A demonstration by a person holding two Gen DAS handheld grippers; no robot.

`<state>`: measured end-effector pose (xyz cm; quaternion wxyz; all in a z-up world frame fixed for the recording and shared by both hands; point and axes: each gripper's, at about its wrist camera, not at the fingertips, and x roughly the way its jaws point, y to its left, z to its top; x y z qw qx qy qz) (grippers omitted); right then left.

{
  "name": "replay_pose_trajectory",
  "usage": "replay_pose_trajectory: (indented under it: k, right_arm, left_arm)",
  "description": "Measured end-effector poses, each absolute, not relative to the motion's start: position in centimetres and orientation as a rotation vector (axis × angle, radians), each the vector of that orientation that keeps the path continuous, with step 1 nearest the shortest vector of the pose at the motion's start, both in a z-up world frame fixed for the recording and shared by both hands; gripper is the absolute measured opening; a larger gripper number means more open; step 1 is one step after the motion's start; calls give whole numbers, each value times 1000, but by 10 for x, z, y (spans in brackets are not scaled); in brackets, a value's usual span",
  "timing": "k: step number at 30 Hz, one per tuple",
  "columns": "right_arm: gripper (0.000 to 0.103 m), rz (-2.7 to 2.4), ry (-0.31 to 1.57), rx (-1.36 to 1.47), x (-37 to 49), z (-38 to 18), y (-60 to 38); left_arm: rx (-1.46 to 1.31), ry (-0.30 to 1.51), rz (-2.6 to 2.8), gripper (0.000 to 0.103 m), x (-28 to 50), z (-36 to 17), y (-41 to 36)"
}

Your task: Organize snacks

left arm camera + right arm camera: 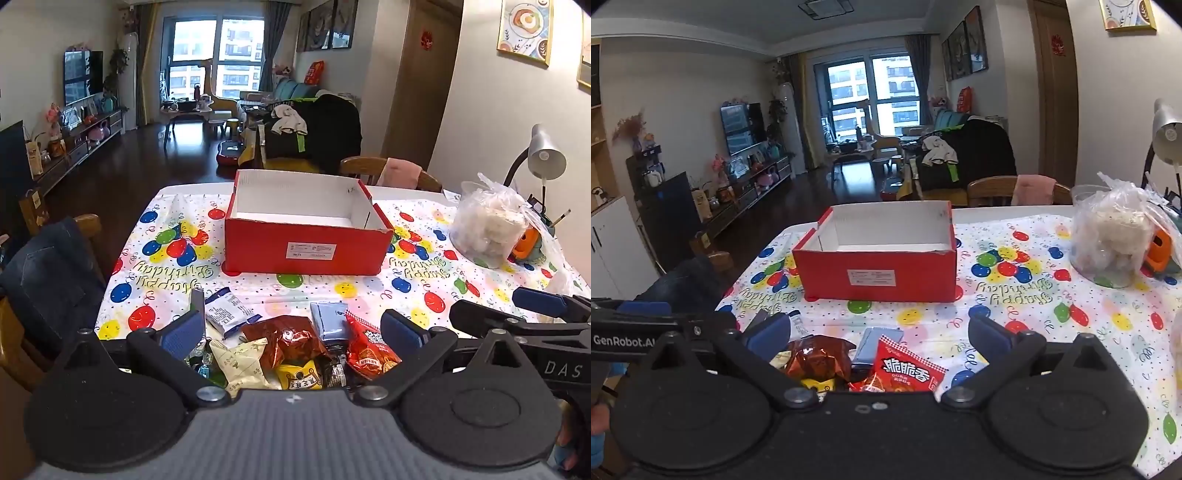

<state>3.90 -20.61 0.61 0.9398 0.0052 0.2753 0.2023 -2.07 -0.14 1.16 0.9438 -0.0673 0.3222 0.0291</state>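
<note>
An empty red cardboard box (pixel 306 253) (pixel 877 275) with a white inside stands open-topped mid-table. Near the front edge lies a heap of snack packets: a shiny brown bag (pixel 291 339) (pixel 818 360), a red packet (pixel 369 350) (pixel 905 373), a blue-grey packet (pixel 328 319) (pixel 875 345), a white-and-blue packet (pixel 227 310), a cream packet (pixel 240 363) and a yellow one (pixel 299 376). My left gripper (pixel 291 328) hovers open over the heap, gripping nothing. My right gripper (pixel 879 336) is open too, above the same heap and a bit to its right, also seen at the left wrist view's right edge (pixel 539 302).
The table wears a balloon-print birthday cloth (pixel 417 280) (pixel 1015 295). A clear plastic bag of white stuff (pixel 487 225) (pixel 1112 236) and an orange object (pixel 1160 251) sit at the right, by a desk lamp (pixel 546 155). Wooden chairs stand behind (pixel 993 190) and left (pixel 55 266).
</note>
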Motion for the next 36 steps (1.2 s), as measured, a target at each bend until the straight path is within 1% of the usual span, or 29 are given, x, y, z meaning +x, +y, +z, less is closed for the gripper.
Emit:
replay_pose_trajectory:
  k: [36]
  right_arm:
    - [101,385,604,14,32,3,-209]
  left_arm:
    - [-143,667,46,103,-37,14,-7]
